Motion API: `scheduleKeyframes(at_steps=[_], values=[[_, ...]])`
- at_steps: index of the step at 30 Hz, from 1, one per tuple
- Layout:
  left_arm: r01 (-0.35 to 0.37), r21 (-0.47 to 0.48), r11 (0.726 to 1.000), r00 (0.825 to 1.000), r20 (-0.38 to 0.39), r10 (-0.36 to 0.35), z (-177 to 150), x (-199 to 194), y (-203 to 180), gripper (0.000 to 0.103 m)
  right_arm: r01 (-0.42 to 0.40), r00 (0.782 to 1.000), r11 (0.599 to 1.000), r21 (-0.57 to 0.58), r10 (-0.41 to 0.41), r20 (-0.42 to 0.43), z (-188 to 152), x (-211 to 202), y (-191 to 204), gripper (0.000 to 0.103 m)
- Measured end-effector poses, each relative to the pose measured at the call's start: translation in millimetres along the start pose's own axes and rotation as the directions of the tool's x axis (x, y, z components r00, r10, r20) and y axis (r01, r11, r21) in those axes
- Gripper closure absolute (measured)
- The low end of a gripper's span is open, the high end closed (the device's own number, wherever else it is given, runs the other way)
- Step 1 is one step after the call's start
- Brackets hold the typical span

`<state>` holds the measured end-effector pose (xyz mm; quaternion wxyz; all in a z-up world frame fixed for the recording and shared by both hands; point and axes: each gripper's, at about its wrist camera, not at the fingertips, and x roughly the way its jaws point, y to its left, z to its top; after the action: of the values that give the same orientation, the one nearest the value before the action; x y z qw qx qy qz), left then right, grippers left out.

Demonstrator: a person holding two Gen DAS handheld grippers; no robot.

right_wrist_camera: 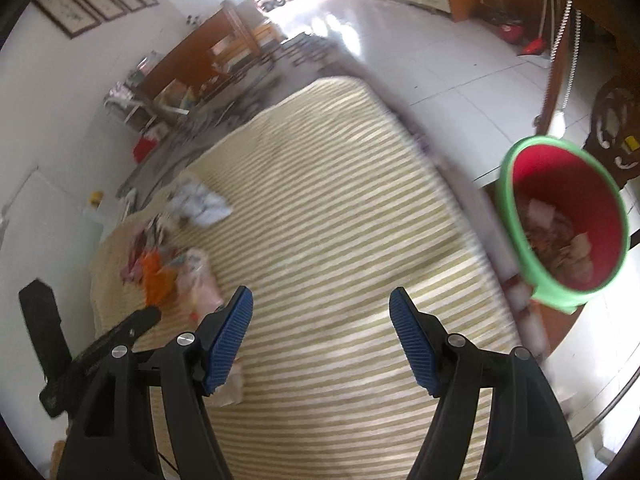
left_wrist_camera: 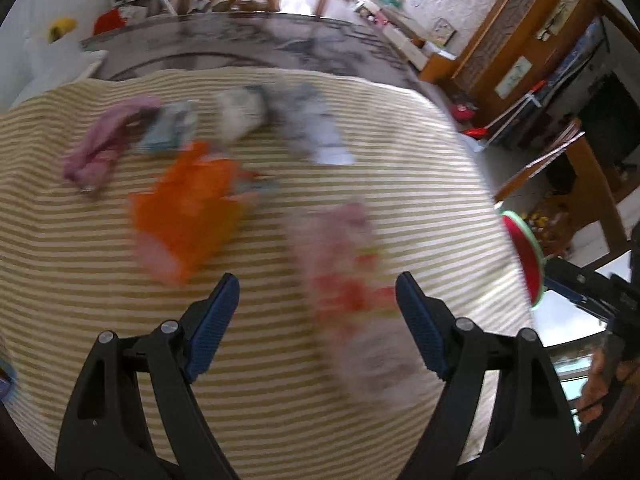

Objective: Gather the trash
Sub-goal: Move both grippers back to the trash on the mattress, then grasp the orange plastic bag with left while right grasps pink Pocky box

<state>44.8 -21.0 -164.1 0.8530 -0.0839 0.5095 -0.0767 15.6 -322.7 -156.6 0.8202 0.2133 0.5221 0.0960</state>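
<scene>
Both of your tools are spread wide and carry nothing: the left tool [left_wrist_camera: 318,292] hangs over the striped cloth [left_wrist_camera: 280,420] covering the tabletop, and the right tool [right_wrist_camera: 321,306] hangs over a bare stretch of the same cloth. The trash lies scattered on that cloth, and the piece nearest your left tool is the pink and red wrapper [left_wrist_camera: 344,272], lying mostly between its fingers and a little toward the right one. To take it well, I judge you should slow down first, since the left view is smeared with motion, then lower the tool until both pads straddle a raised fold of the wrapper and close without pinching the cloth beneath. Beyond it wait the orange wrapper [left_wrist_camera: 188,208], a pink crumpled piece [left_wrist_camera: 104,144], a pale blue packet [left_wrist_camera: 170,128] and white crumpled paper [left_wrist_camera: 240,112]. The left view shows this pile close up but catches only the edge of the red bin with the green rim [right_wrist_camera: 560,220]; the right view shows the bin whole, just off the tabletop's right edge, with some paper scraps already inside, while the pile appears there small and far to the left.
</scene>
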Motion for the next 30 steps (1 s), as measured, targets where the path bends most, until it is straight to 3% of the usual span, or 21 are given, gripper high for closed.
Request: scheduleKeyframes(at_steps=[8, 14, 19, 21, 23, 30], values=[[-0.073, 0.097, 0.993, 0.997, -0.016, 0.075, 29, 7, 54, 0.024, -0.01, 0.999, 1.0, -0.002, 0.01, -0.037, -36, 14, 38, 0.033], [-0.067, 0.159, 0.985, 0.995, -0.061, 0.077, 48, 37, 61, 0.023, 0.016, 1.0, 1.0, 0.012, -0.016, -0.018, -46, 6, 42, 0.031], [-0.079, 0.152, 0.985, 0.991, -0.099, 0.095, 51, 60, 69, 0.024, 0.038, 0.999, 0.999, 0.033, -0.037, -0.012, -51, 2, 39, 0.03], [-0.079, 0.155, 0.985, 0.992, -0.081, 0.092, 49, 59, 69, 0.042, 0.046, 0.999, 0.998, 0.033, -0.045, -0.013, -51, 2, 39, 0.03], [-0.069, 0.151, 0.986, 0.995, -0.056, 0.079, 47, 51, 68, 0.051, 0.05, 0.999, 0.998, 0.029, -0.05, -0.013, -51, 3, 41, 0.03], [-0.01, 0.056, 0.998, 1.0, 0.0, 0.01, 30, 13, 74, 0.054, 0.051, 0.998, 0.998, -0.023, -0.052, -0.033, -42, 16, 60, 0.03]])
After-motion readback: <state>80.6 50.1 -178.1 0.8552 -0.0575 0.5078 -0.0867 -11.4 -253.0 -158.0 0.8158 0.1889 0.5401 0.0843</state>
